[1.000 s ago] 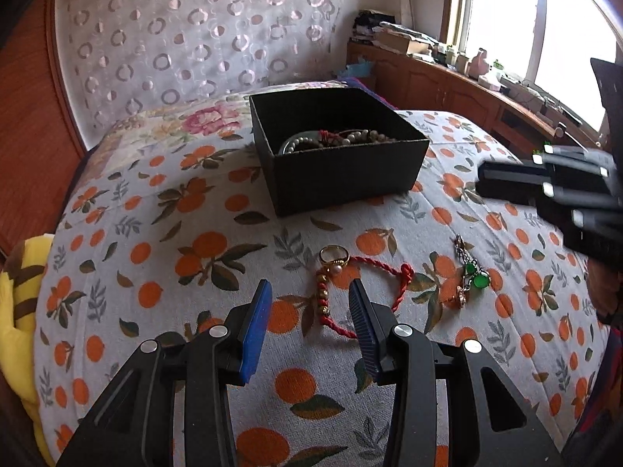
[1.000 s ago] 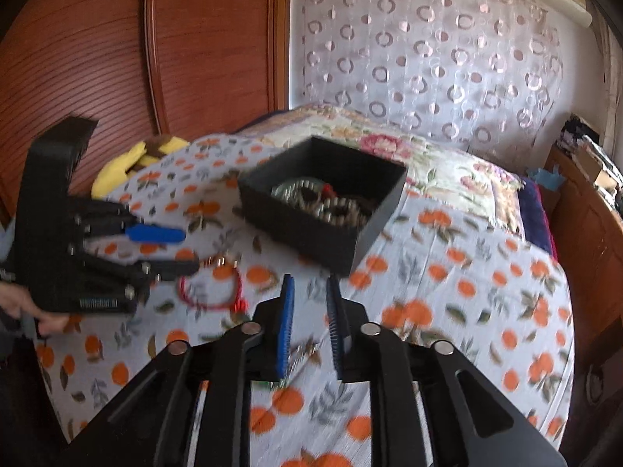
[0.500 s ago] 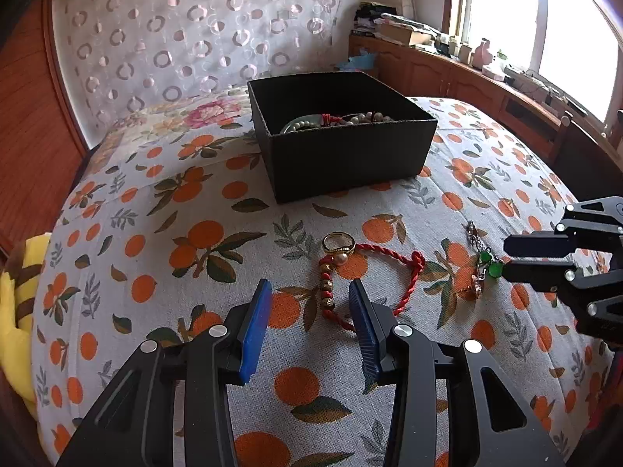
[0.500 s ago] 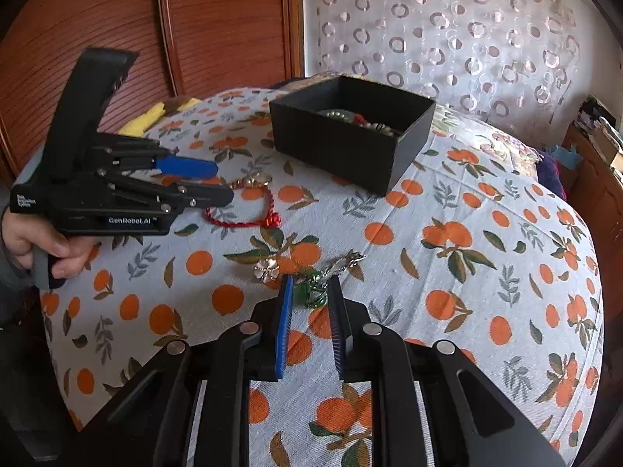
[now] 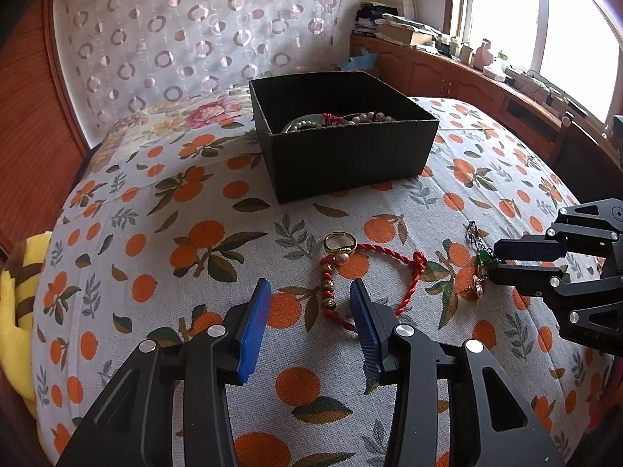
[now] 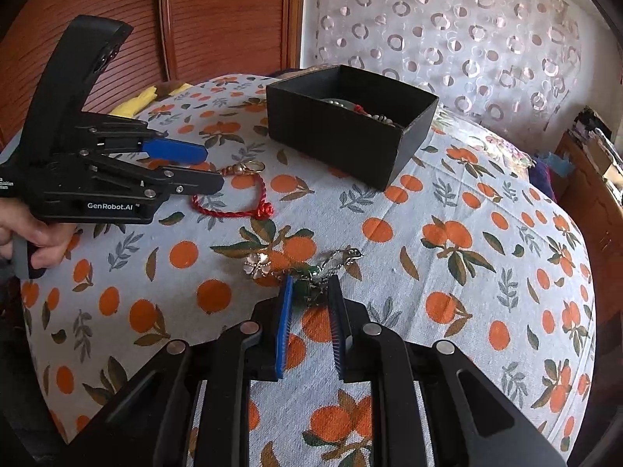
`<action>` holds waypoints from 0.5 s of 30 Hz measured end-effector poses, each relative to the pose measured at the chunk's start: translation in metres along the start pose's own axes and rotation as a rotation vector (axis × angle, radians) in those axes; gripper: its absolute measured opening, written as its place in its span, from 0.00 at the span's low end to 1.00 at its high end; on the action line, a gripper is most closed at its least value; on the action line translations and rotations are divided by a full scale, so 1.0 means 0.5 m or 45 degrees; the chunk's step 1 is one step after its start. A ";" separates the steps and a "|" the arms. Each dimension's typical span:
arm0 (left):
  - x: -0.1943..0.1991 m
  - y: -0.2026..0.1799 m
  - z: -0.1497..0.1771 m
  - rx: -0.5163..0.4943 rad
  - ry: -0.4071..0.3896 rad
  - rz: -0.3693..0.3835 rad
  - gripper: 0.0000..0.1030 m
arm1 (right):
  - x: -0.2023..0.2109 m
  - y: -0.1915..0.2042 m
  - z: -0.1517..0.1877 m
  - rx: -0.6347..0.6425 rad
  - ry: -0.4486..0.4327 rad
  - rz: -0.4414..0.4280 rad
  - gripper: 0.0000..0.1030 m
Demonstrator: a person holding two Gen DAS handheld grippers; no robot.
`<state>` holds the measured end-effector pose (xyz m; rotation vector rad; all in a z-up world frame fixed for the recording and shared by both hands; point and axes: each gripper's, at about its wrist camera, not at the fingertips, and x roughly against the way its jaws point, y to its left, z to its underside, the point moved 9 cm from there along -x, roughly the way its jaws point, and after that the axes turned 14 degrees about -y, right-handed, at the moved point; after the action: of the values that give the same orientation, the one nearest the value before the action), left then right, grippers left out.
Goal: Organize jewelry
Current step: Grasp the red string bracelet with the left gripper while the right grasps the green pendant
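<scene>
A black box [image 5: 342, 132] with beads and bangles inside sits on the orange-print bedspread; it also shows in the right wrist view [image 6: 346, 124]. A red cord bracelet with gold beads [image 5: 366, 276] and a gold ring [image 5: 340, 242] lie in front of it. My left gripper [image 5: 307, 292] is open just short of the bracelet's beads. A green-stone charm chain with a pink flower [image 6: 307, 268] lies to the right. My right gripper [image 6: 309, 286] is open with its jaws either side of the green stone; it also shows in the left wrist view [image 5: 491, 261].
A yellow plush toy [image 5: 15, 295] lies at the bed's left edge. Wooden cabinets [image 5: 467, 81] with clutter run under the window on the right. A wooden wardrobe [image 6: 194, 19] and a patterned curtain [image 5: 194, 31] stand behind the bed.
My right gripper has come down from above the bed to the green charm chain and now straddles it. My left gripper has edged closer to the red bracelet.
</scene>
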<state>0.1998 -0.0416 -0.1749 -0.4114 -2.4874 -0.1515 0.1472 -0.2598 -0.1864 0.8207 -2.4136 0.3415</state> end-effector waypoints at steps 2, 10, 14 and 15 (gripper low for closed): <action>0.001 0.005 -0.001 0.010 -0.003 -0.017 0.25 | 0.001 -0.001 0.000 -0.005 0.000 -0.003 0.18; -0.006 0.007 -0.005 0.006 -0.002 0.006 0.06 | -0.001 -0.003 0.000 -0.010 0.001 -0.005 0.19; 0.016 -0.004 -0.030 0.033 -0.053 0.037 0.06 | -0.001 -0.005 0.001 -0.009 0.000 -0.004 0.19; 0.026 -0.008 -0.038 0.036 -0.074 0.043 0.06 | -0.002 -0.003 0.001 -0.010 0.000 -0.005 0.19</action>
<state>0.1990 -0.0459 -0.1521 -0.4514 -2.5349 -0.0923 0.1486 -0.2608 -0.1872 0.8214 -2.4114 0.3304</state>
